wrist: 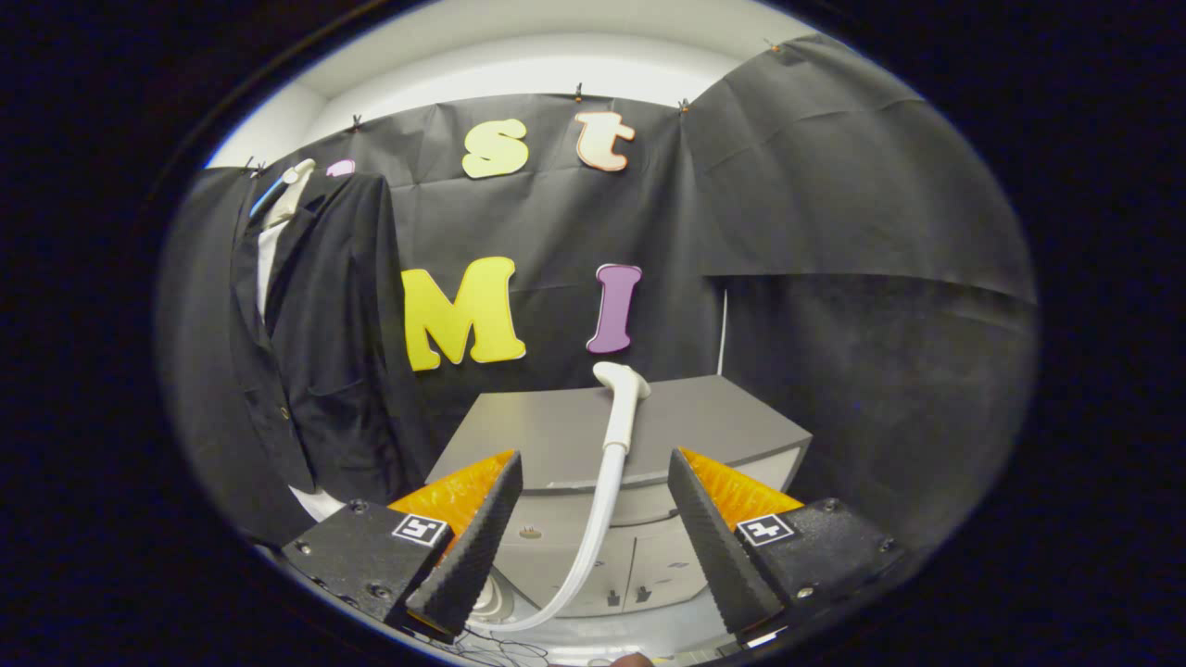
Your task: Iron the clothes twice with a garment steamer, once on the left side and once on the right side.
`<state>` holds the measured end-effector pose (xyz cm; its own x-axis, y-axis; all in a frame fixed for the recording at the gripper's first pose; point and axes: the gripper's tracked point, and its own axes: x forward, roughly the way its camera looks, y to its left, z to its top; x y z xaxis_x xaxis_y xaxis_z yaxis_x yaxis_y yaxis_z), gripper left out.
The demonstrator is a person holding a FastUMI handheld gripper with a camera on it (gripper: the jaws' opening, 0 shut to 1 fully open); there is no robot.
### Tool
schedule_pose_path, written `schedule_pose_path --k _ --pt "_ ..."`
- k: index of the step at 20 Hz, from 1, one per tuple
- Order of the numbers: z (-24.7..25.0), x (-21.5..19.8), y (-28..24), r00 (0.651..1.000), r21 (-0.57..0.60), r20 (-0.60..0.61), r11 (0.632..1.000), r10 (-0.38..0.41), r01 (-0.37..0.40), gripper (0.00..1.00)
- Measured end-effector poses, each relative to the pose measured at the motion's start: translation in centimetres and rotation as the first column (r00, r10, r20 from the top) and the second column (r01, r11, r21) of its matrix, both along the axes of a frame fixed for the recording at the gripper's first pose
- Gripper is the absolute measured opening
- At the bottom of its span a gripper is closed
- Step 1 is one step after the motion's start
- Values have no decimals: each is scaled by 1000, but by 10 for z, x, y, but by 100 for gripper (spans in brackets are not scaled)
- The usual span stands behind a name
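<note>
A white garment steamer head (pixel 622 400) stands upright at the front edge of a grey cabinet top (pixel 704 421). Its white hose (pixel 593 537) curves down in front of the cabinet toward a round base low between my fingers. A dark suit jacket (pixel 315 352) hangs over a white shirt on a hanger, to the left of the cabinet against the booth wall. My gripper (pixel 595 486) is open, fingers spread wide. The steamer handle stands just beyond the fingertips, centred in the gap, and neither finger touches it.
The cabinet has pale doors (pixel 639 570) below its grey top. Thin cables (pixel 500 648) lie on the floor near the steamer base. Black cloth walls close in behind and to the right.
</note>
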<state>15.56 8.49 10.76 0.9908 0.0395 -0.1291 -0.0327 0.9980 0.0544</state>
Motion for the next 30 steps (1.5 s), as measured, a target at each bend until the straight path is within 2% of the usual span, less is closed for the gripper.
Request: schedule_pose_path --k 3,11,15,17,19,23,26,28,30 --pt "1 56 -9 997 29 -73 999 31 -29 99" --pt "-6 187 -41 972 92 -235 996 18 4 98" --pt "-34 234 -50 926 114 -378 993 11 35 98" --pt "-47 247 -48 900 139 -434 990 33 31 96" --pt "-56 259 -50 884 127 -468 990 13 52 95" --pt "-73 267 -43 854 106 -521 993 13 50 86" --pt "-77 271 -48 844 72 -534 992 -46 99 70" --pt "-77 269 -46 844 50 -533 993 -64 107 62" --pt "-76 272 -43 849 79 -524 990 -59 118 54"
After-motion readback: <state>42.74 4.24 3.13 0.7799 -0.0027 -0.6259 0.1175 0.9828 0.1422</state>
